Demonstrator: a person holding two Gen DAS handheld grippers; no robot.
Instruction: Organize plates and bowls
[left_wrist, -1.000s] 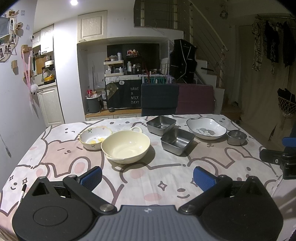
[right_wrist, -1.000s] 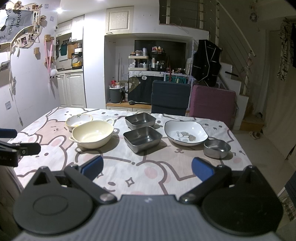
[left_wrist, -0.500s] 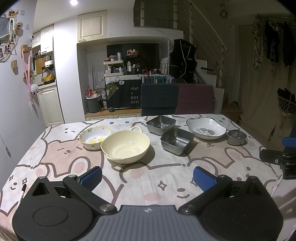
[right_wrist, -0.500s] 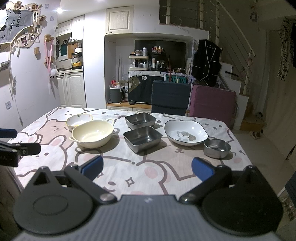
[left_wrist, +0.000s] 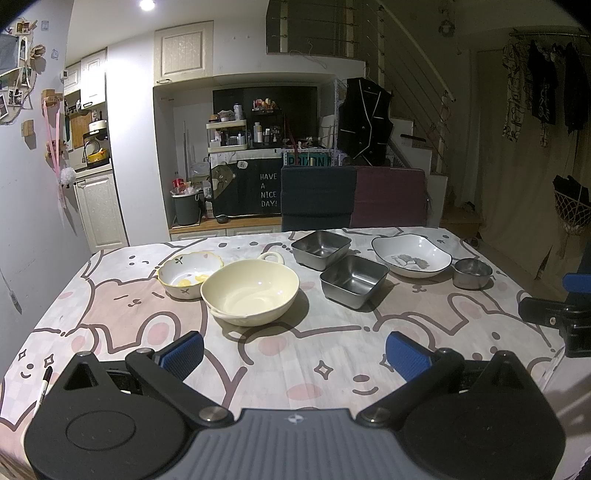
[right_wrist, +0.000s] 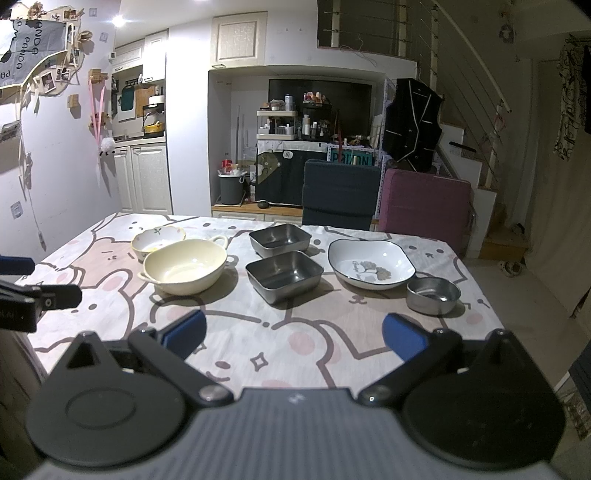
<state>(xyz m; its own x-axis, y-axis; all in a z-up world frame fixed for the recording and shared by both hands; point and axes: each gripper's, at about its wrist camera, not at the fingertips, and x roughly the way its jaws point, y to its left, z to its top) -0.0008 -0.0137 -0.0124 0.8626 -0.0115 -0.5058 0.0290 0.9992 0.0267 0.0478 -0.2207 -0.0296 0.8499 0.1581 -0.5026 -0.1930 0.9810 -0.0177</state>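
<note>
Six dishes stand in a loose row across the table. From left: a small flowered bowl (left_wrist: 190, 273), a cream two-handled bowl (left_wrist: 251, 290), two square steel trays (left_wrist: 320, 248) (left_wrist: 354, 280), a white leaf-pattern plate (left_wrist: 410, 256) and a small round steel bowl (left_wrist: 472, 272). The right wrist view shows the same cream bowl (right_wrist: 185, 270), front steel tray (right_wrist: 283, 276), plate (right_wrist: 371, 268) and steel bowl (right_wrist: 433, 295). My left gripper (left_wrist: 293, 353) hangs open over the near table edge, holding nothing. My right gripper (right_wrist: 293, 334) is open too, near the front edge.
A cartoon-print cloth (left_wrist: 147, 317) covers the table. A black marker (left_wrist: 45, 382) lies at the near left corner. Two chairs, dark blue (left_wrist: 317, 201) and maroon (left_wrist: 389, 197), stand at the far side. Bare cloth lies between the dishes and the grippers.
</note>
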